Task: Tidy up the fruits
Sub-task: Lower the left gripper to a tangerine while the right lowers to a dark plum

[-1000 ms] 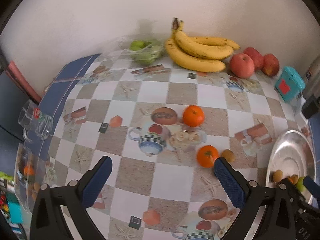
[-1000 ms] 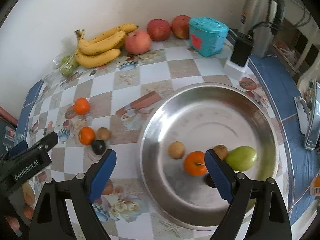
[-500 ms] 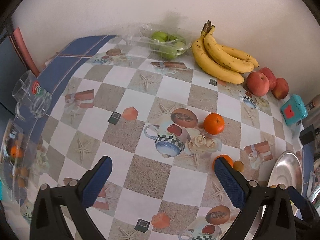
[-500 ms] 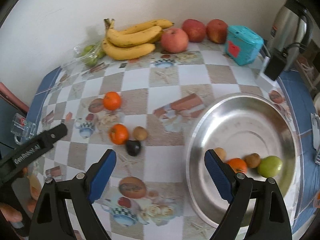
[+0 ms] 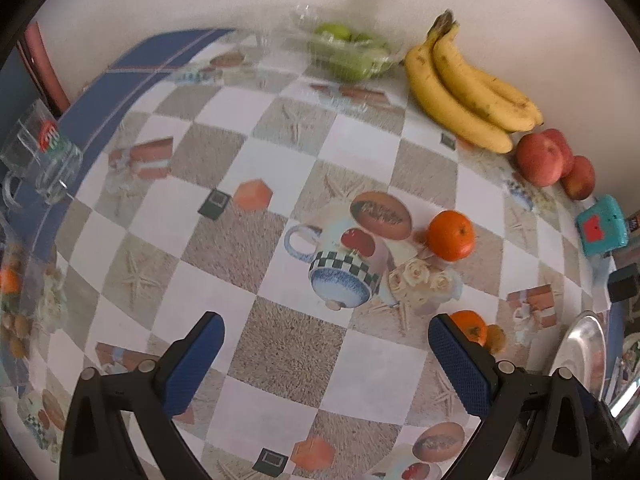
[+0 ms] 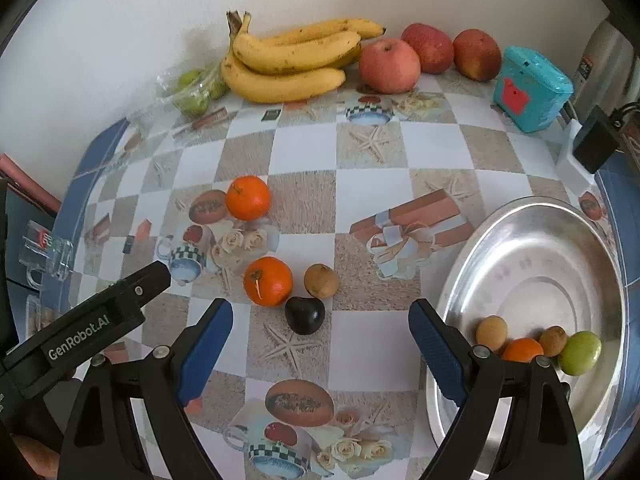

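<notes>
Both your grippers are spread wide with nothing between the pads: the right gripper (image 6: 320,338) sits low in its frame, just below a dark fruit (image 6: 305,314), an orange (image 6: 268,281) and a brown fruit (image 6: 321,280) huddled mid-frame. The steel bowl (image 6: 532,216) at lower right holds four small fruits. Your left gripper (image 5: 326,354) hangs over bare tablecloth (image 5: 280,344).

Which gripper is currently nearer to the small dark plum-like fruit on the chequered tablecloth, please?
Right. The right gripper hangs open just before the dark fruit, which lies between its fingers. The left gripper faces bare cloth; the fruit isn't visible there.
</notes>
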Demonstrator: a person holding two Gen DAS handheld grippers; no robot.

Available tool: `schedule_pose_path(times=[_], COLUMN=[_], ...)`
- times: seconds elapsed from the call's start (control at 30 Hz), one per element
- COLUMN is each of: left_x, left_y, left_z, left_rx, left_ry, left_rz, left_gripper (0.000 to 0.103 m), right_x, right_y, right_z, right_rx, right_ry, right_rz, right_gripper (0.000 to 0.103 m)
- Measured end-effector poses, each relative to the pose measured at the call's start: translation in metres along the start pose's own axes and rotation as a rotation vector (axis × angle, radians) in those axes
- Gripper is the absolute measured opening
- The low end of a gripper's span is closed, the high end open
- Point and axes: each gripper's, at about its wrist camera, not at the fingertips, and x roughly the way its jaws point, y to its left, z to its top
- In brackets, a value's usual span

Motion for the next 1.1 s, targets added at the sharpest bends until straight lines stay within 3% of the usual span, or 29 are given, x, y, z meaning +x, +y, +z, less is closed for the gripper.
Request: schedule_pose_path(times=[0.27,0.37,0.47,0.53,0.8,1.1], left_x=[0.019,0.022,0.021,0.021,0.021,0.028], left_y=[-0.002,0.001,0.002,0.000,-0.005,-0.008], left_z=[0.003,0.006,0.007,0.008,0.009,0.006], left_rx=[0.011,-0.014,-0.019,-0.015,-0.008,-0.010], left_ry=[0.023,0.031,0.022,0.024,0.026,0.068], left_rz=[0.071,0.063,0.061,0.054,0.035,-0.008], left_gripper=[0.103,0.103,0.103,0.103,0.103,0.103], right_x=[0.021,0.026,0.030,0.032,0.042,0.046], right_y=[0.005,0.010,0.014,0.017,0.018,0.011], right_z=[-0.001,-0.001,-0.003,-0.004,-0.009,-0.010], right_rx=[-0.018,-0.036,-0.050,-0.064,-0.083,-0.044], right_ry=[0.032,0.036,0.047,0.050,0.083,0.097], right_rz=[0.012,0.014,0.030,0.028,0.000,0.038], right_gripper=[0.089,0.077,0.075,0.068,0.056,0.050])
